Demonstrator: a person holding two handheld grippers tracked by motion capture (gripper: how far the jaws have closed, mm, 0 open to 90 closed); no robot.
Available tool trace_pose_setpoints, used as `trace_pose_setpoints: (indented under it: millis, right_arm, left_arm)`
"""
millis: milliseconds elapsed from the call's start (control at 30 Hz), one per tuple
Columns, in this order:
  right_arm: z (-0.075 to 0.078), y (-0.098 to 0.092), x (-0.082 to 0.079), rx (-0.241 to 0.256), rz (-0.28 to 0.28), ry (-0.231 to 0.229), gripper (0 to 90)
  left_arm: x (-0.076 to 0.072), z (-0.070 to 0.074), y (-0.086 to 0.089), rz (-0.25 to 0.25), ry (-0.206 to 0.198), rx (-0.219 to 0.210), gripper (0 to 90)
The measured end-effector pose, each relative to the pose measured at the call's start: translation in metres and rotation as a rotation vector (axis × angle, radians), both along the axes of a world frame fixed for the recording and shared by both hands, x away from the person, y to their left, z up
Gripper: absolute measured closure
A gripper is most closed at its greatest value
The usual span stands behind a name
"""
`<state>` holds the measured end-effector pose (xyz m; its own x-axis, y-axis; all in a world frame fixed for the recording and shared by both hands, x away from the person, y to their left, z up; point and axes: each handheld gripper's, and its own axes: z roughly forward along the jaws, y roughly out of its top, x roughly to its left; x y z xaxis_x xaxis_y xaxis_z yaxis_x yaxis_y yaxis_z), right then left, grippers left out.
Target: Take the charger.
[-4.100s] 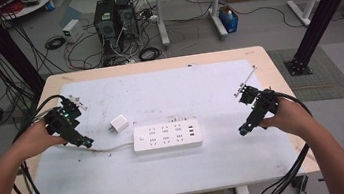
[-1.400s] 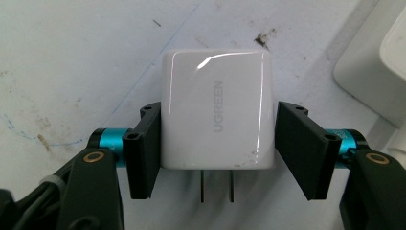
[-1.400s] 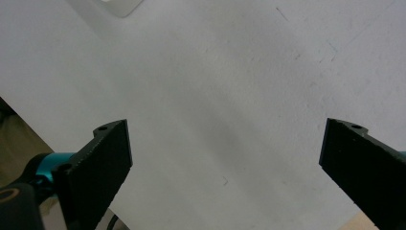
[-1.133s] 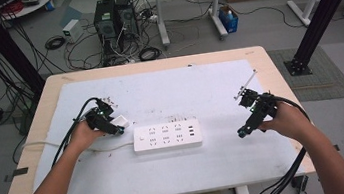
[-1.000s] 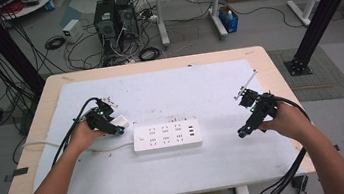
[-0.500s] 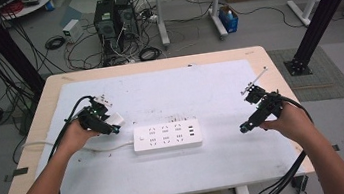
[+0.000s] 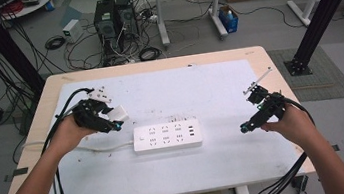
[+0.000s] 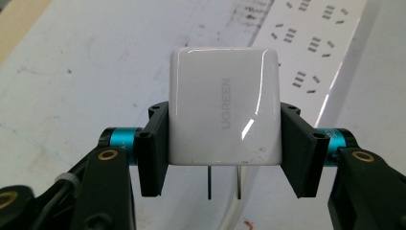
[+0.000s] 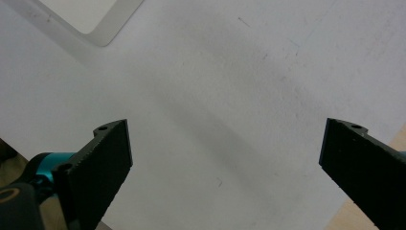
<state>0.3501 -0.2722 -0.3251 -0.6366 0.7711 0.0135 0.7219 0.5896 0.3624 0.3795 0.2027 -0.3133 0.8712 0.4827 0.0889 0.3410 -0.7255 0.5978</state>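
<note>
Since four seconds ago left tongs (image 8: 224,143) have crossed to the charger (image 8: 224,112), lifted it, now clamped above the counter (image 7: 230,170) just left of the strip (image 7: 167,136); right tongs (image 9: 225,158) wide, idle; next, align prongs with a socket.

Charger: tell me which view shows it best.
The left gripper view: the charger sits close up between the left gripper's jaws, brand lettering and two prongs plain. The high view gives a small white block at that gripper.

Black tongs (image 8: 224,143), teal collars, brass screws, black trailing cables, bare forearms
</note>
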Motion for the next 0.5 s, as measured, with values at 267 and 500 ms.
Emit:
trace_pose_setpoints:
  millis: [267,500]
  right_arm:
    - [0.007,0.004,-0.002,0.011,0.001,-0.018,3.4]
    - [0.014,0.012,-0.003,0.013,0.019,-0.031,3.4]
  left_arm:
    - [-0.016,0.024,-0.019,-0.054,-0.036,-0.023,42.6]
    - [-0.027,0.031,-0.031,-0.097,-0.038,-0.037,42.7]
